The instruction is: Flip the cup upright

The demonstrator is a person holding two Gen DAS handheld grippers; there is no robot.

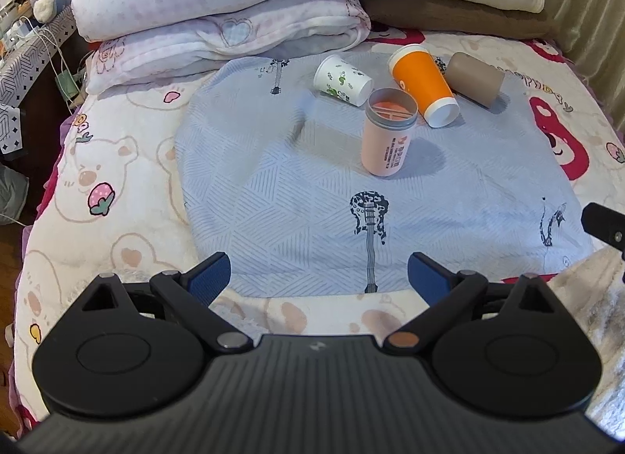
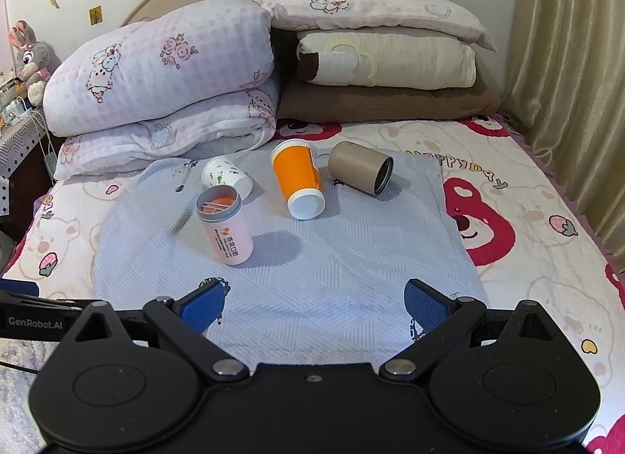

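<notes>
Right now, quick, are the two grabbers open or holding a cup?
Left hand-held gripper: open, holding nothing.
Right hand-held gripper: open, holding nothing.

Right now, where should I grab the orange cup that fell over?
Grab the orange cup around its middle, coming down from above, jaws across its round sides. It lies on its side, open mouth facing you, with the white cup and brown cup close by.

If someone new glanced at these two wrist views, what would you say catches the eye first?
The cluster of cups on the blue cloth mid-bed: a pink cup standing upright, mouth up, with an orange cup, a white patterned cup and a brown cup lying on their sides behind it. Next, the left gripper and right gripper, both wide open and empty.
</notes>
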